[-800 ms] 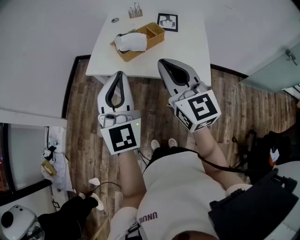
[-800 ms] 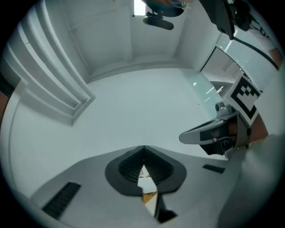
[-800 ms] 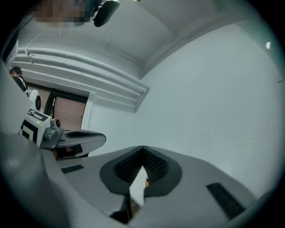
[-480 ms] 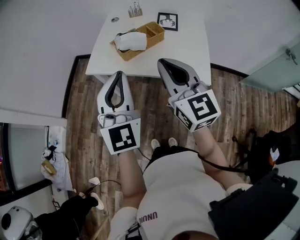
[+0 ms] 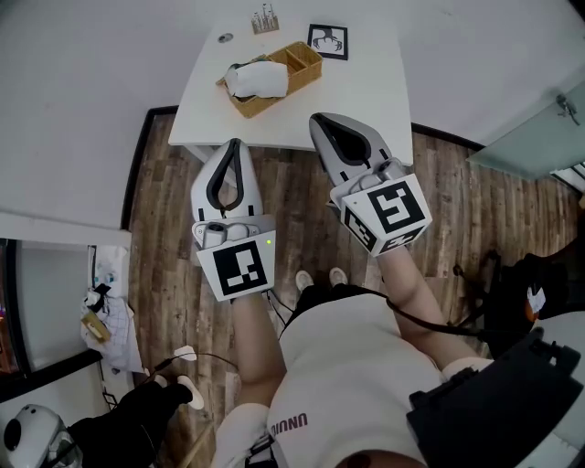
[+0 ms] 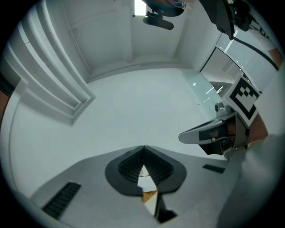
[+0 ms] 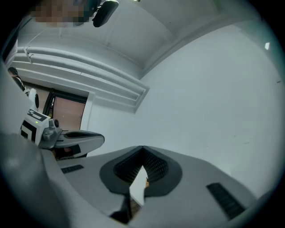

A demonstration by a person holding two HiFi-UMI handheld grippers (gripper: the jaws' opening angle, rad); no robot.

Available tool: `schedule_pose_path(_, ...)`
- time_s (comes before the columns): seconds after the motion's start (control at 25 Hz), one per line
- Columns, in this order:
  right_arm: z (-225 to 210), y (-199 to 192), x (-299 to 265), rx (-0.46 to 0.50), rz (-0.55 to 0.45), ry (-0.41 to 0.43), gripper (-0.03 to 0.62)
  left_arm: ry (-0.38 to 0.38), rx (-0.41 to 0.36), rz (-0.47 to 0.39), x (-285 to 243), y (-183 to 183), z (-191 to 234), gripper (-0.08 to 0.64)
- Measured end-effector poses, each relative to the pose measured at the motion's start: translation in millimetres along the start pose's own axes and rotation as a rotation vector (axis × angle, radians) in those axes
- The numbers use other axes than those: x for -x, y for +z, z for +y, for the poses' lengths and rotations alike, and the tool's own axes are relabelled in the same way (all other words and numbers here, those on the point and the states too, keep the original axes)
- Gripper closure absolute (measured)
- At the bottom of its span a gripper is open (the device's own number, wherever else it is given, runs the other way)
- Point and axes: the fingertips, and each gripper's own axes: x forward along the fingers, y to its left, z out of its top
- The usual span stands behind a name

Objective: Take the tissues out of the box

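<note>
A woven wooden box (image 5: 297, 66) sits on the white table (image 5: 366, 91) at the top of the head view. A white wad of tissues (image 5: 256, 82) lies in its left compartment. My left gripper (image 5: 235, 144) is held above the floor just short of the table's near edge, with its jaws shut and nothing between them. My right gripper (image 5: 316, 120) reaches over the table's near edge, to the right of and nearer than the box, also shut and empty. In both gripper views the tips (image 6: 143, 147) (image 7: 142, 148) meet, and mostly white wall lies ahead.
A printed marker card (image 5: 326, 41), a small rack of pins (image 5: 263, 20) and a small round disc (image 5: 225, 38) lie at the table's far side. Wooden floor surrounds the table. Black bags (image 5: 512, 384) sit at lower right and clutter (image 5: 101, 311) at left.
</note>
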Motion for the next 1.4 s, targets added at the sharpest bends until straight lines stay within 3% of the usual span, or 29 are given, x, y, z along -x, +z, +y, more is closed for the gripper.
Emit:
schedule_pose_path(0.84,12.7,-5.7,0.9,-0.007,-0.023,-0.082,0.573,-0.022,0.038,-0.001,20.0,-18.3,20.4,0.546)
schedule_pose_path(1.4,-29.3,-8.8,-72.9,-0.019,-0.038,-0.051,0.572,0.028,0.023,0.015,-47.8,-38.4,49.5,0.546)
